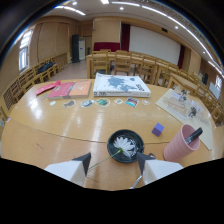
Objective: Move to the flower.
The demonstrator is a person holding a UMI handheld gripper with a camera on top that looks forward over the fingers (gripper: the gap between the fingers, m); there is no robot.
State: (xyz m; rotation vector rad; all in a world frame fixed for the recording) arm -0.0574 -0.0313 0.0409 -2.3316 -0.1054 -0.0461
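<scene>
A white flower [124, 144] with a green stem lies on a small black dish [125, 145] on the wooden table [55, 130]. My gripper [113, 162] is open, its two dark fingertips [84, 161] standing at either side of the dish's near rim. The dish and flower sit just ahead of the fingers, partly between the tips, and nothing is held.
A pink cup [181, 142] with a dark object in it stands right of the dish, a small purple cube [158, 129] behind it. Farther back lie a large white book [120, 85], red and orange booklets [67, 89], several small stickers and papers [182, 105]. Wooden chairs ring the table.
</scene>
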